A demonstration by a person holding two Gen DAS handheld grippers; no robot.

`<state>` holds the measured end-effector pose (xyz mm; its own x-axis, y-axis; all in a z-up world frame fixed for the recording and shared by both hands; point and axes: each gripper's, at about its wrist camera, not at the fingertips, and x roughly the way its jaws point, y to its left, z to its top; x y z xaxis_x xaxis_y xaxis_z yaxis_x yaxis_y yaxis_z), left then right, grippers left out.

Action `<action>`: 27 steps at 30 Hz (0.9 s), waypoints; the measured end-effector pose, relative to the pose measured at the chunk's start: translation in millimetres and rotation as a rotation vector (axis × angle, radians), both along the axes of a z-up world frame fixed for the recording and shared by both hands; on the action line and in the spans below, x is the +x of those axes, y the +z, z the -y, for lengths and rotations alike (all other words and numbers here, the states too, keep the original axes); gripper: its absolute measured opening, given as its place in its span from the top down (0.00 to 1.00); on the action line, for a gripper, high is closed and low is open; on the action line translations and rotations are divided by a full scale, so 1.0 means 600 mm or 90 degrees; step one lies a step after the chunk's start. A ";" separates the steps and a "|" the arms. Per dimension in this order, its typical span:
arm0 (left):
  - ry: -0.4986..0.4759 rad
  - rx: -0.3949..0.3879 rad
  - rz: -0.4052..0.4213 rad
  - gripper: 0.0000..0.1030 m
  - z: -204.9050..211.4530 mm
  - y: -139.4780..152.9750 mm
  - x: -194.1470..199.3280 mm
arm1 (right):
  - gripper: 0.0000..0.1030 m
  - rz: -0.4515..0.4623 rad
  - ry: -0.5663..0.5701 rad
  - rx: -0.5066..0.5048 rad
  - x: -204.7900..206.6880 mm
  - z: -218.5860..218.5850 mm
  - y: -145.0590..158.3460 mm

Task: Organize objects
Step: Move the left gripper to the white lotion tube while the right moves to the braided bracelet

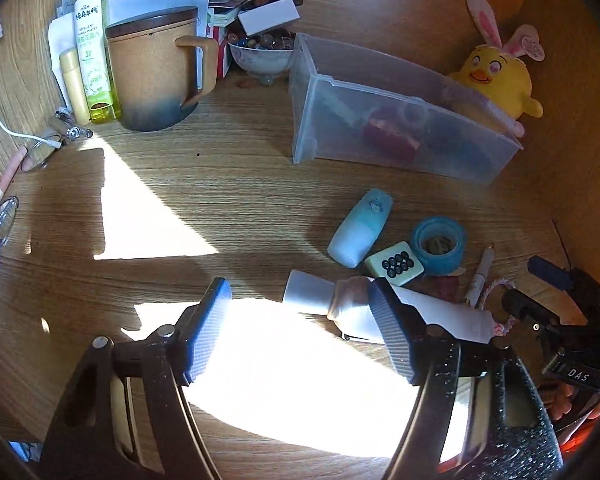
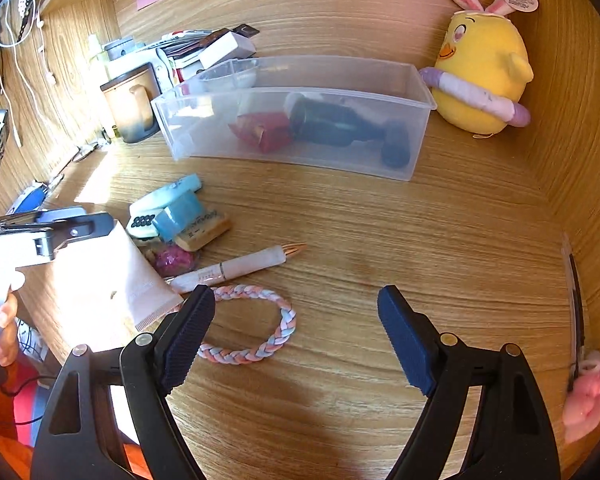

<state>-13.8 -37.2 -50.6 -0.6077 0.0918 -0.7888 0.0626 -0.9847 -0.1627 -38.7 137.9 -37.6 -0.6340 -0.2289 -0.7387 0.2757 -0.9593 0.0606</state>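
Note:
A clear plastic bin [image 1: 400, 120] [image 2: 292, 120] sits at the back of the wooden desk and holds a red packet [image 2: 264, 130] and a dark bottle [image 2: 340, 126]. My left gripper [image 1: 300, 296] is open and empty; its right finger lies in front of a white tube [image 1: 360, 308] [image 2: 116, 276] lying on the desk. Behind the tube lie a light blue case [image 1: 360, 228], a mahjong tile [image 1: 394, 262] and a blue tape roll [image 1: 438, 242]. My right gripper [image 2: 296, 304] is open and empty above a braided hair band [image 2: 260, 344]. A white pen [image 2: 240, 266] lies behind the band.
A yellow plush chick [image 2: 480, 68] sits at the back right. A brown mug [image 1: 156, 72], a spray bottle [image 1: 94, 48], a bowl of beads [image 1: 262, 50] and stacked papers stand at the back left. A pink clip [image 2: 584, 396] lies by the right wall.

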 end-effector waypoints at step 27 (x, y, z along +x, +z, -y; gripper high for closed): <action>0.006 0.042 -0.029 0.96 0.024 0.019 0.002 | 0.90 0.004 -0.065 0.048 -0.029 -0.046 -0.003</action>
